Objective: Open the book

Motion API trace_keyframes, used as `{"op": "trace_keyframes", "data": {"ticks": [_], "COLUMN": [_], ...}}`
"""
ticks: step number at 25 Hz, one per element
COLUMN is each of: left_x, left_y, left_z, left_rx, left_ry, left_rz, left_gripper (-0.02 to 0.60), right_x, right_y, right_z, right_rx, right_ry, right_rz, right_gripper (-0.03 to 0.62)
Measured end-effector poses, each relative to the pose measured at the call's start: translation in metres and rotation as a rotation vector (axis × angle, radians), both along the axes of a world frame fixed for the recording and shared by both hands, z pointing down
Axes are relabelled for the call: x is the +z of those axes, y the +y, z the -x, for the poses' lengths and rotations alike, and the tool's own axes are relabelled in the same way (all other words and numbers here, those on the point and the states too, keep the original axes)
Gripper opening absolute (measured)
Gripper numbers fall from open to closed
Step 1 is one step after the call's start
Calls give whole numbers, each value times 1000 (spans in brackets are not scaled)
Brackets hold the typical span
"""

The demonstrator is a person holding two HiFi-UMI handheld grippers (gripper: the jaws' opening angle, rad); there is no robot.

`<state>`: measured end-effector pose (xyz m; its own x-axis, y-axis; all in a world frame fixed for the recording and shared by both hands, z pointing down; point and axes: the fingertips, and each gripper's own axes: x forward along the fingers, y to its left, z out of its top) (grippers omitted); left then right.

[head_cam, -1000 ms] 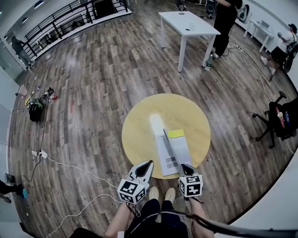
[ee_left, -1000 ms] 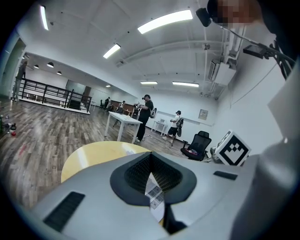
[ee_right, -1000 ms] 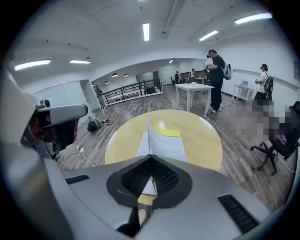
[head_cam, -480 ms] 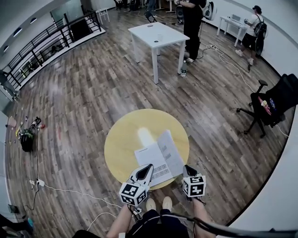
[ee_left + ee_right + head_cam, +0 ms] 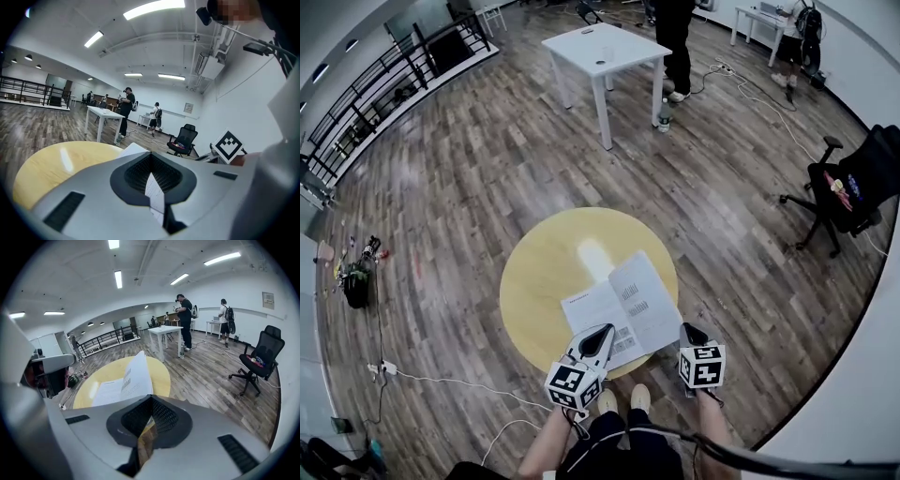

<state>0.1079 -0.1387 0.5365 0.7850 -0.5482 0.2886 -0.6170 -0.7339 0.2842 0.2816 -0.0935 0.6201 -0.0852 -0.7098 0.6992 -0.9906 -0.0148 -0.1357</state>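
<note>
A thin white book (image 5: 623,309) lies spread open on the round yellow table (image 5: 544,272), printed pages up. In the right gripper view its right-hand page (image 5: 136,373) still stands at a slant. My left gripper (image 5: 602,331) is over the book's near edge with its jaws closed. The left gripper view shows a strip of printed page (image 5: 154,192) through the slit of that gripper (image 5: 151,157); whether it touches the paper cannot be told. My right gripper (image 5: 687,328) is shut and empty, just off the table's near right rim beside the book, and only floor shows past it (image 5: 151,400).
A white table (image 5: 600,47) with people next to it stands far back. A black office chair (image 5: 853,183) is at the right. A white cable (image 5: 441,398) and a dark bag (image 5: 354,281) lie on the floor at left. The person's shoes (image 5: 619,401) are under the table's near edge.
The book went from half open with its cover raised to spread open on the table. My right gripper drew off to the right, and the left stayed at the near edge.
</note>
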Motion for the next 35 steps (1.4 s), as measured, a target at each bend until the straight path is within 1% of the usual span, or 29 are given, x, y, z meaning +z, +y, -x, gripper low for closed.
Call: {"op": "trace_keyframes", "data": {"ticks": [3,5,14,19,22,29,33,34,35], "left_x": [17,30,97,125,131,123,122,122,121], "left_y": [-5,-8,-16,-22,-22,-21,-19,-19,-18], "left_z": [2,3,-14,-16,-16,-16,-13,-12,-11], "left_rx": [-20,-30,-35,-42,-46,-50,-57,-59,-59], "left_ry": [-7,-14,-45,-46,-45,-37,-39,-39,-39], "left_rz": [15,29,82,86,92,88,86,87,87], "left_gripper": [-5,-5,-5,-5,-5,-5,-5,-5,-5], "right_x": [19,32,98,122,124,121,124,125,126], "right_y": [-4,-7,-11,-20,-22,-19,-20,-20,-20], "right_z": [-21,-29,-47,-48,-48,-48,-51,-51,-52], "right_rx": [21,23,7,-8,-4,-2,1,4,9], "right_ry": [9,13,31,31,28,28,65,72,71], "right_rz": [26,43,109,108,104,106,115,117,117], "right_gripper": [5,5,5,5,5,5,11,167,201]}}
